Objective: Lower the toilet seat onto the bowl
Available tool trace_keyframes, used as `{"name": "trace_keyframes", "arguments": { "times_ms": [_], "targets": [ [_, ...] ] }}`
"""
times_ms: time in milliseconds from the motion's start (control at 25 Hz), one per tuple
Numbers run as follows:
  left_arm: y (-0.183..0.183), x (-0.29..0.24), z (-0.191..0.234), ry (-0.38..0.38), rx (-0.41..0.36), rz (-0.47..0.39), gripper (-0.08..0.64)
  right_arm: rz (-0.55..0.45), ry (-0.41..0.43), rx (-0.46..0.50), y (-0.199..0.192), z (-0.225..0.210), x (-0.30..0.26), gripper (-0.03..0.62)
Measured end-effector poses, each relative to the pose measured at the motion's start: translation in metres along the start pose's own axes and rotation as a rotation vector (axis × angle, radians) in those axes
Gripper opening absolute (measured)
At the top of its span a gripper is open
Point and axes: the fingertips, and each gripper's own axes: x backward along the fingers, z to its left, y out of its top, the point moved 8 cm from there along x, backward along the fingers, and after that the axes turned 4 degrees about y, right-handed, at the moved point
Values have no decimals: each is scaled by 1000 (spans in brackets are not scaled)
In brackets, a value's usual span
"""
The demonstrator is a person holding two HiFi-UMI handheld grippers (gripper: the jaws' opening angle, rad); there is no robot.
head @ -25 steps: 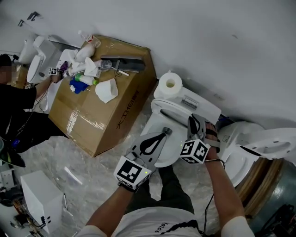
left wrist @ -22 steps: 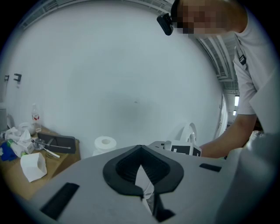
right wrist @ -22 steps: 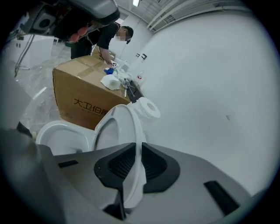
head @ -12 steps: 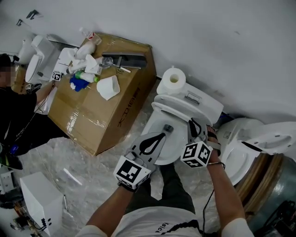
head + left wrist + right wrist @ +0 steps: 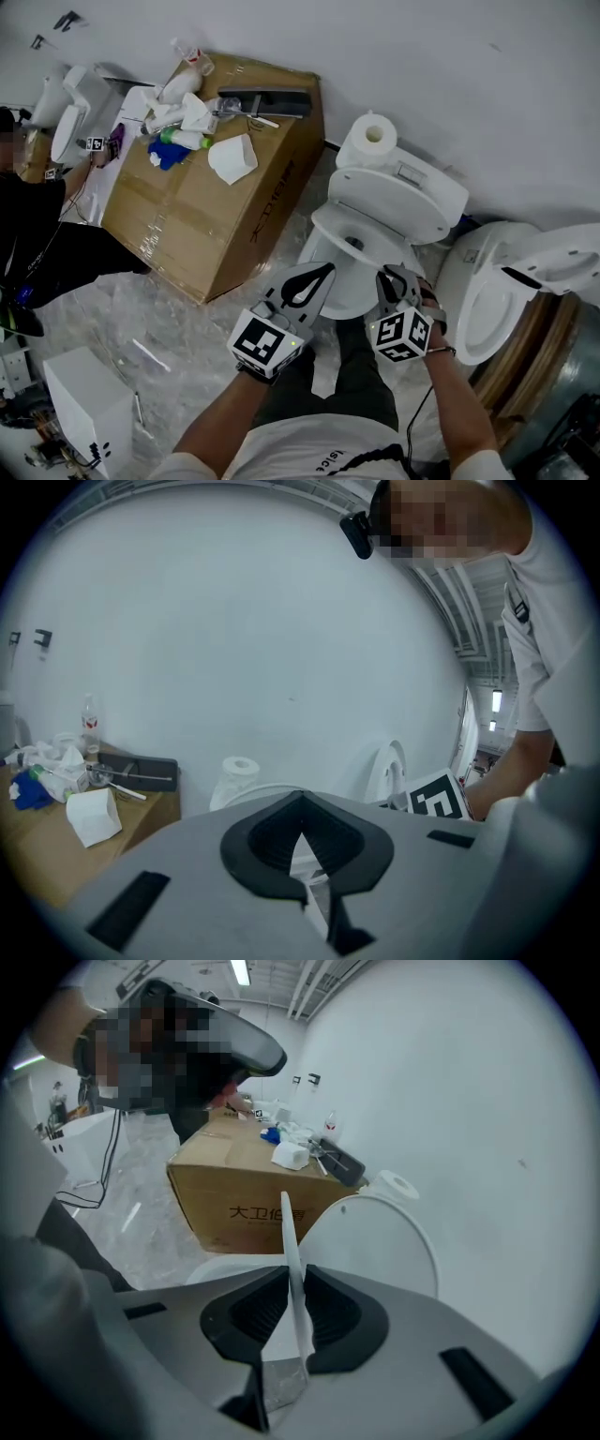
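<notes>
Right gripper view: toilet seat [image 5: 290, 1227] was pinched edge-on by right gripper [image 5: 294, 1277], a grip left unclear in head view. Left gripper [image 5: 302, 803] tips were pressed together.

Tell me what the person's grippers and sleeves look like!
The left gripper and right gripper are light grey, with black ribbed pads inside the jaws. Each carries a white cube with black square markers. The person wears a white short-sleeved shirt.
</notes>
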Motion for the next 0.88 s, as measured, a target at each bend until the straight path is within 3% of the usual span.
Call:
{"name": "trace_keyframes", "arguments": {
  "times_ms": [160,880],
  "targets": [
    [-14,22,7,-5,18,24,9,23,63,-14,-11,53,-4,63],
    [-102,65,35,-61,12,97,9,12,-4,-13,-75,222,-68,87]
  ]
}}
